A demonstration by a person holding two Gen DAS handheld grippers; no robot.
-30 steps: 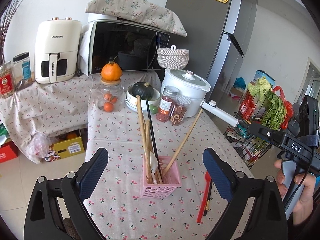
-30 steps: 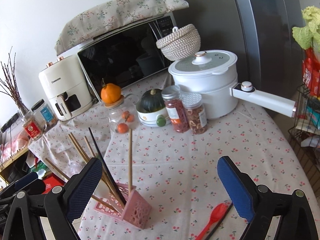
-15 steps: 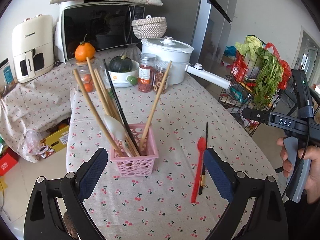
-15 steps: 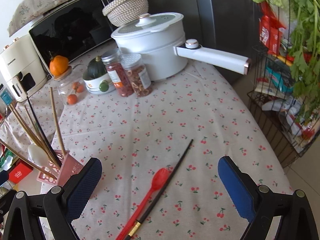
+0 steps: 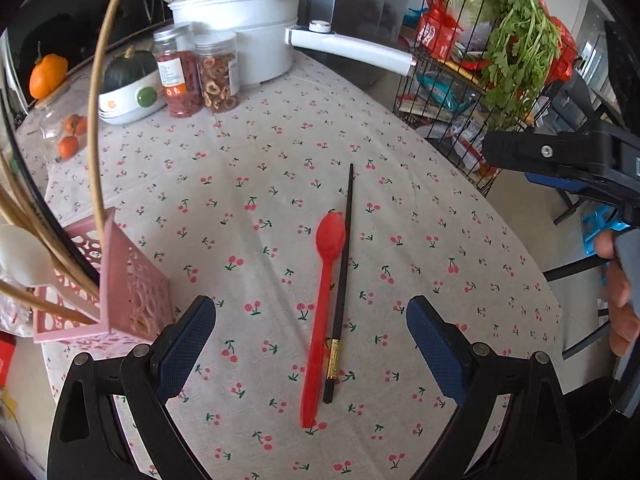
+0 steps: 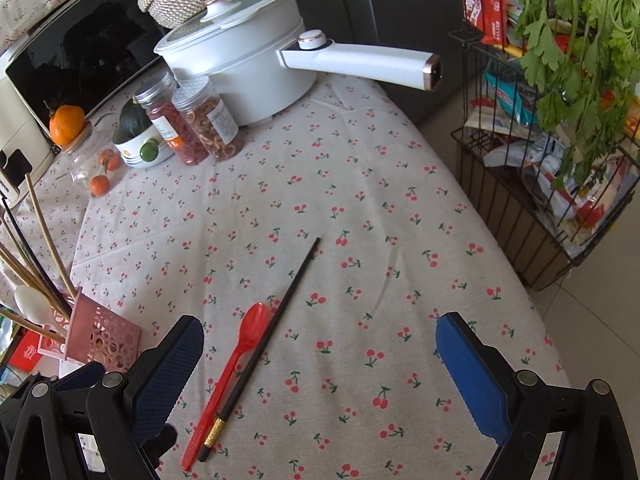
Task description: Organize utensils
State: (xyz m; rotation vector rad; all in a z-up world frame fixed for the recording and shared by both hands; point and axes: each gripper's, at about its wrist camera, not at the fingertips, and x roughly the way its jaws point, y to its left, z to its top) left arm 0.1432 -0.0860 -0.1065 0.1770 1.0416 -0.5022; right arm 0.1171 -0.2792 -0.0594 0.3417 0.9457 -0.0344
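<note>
A red plastic spoon [image 5: 323,300] and a black chopstick [image 5: 341,280] lie side by side on the cherry-print tablecloth. My left gripper [image 5: 311,344] is open and hovers just above them, one finger on each side. A pink utensil basket [image 5: 120,292] holding wooden chopsticks and a white spoon stands at the left. In the right wrist view the spoon [image 6: 232,368] and chopstick [image 6: 268,336] lie ahead to the left of my open, empty right gripper [image 6: 320,360]; the basket [image 6: 100,340] is far left.
A white pot [image 6: 240,68] with a long handle, two snack jars [image 6: 192,120], a bowl with a squash [image 6: 140,140] and a jar topped by an orange stand at the table's back. A wire rack with greens [image 6: 560,100] stands off the right edge.
Both grippers have moved forward and tilted down toward the table. The left one has swung right from the basket to over the spoon and chopstick.
</note>
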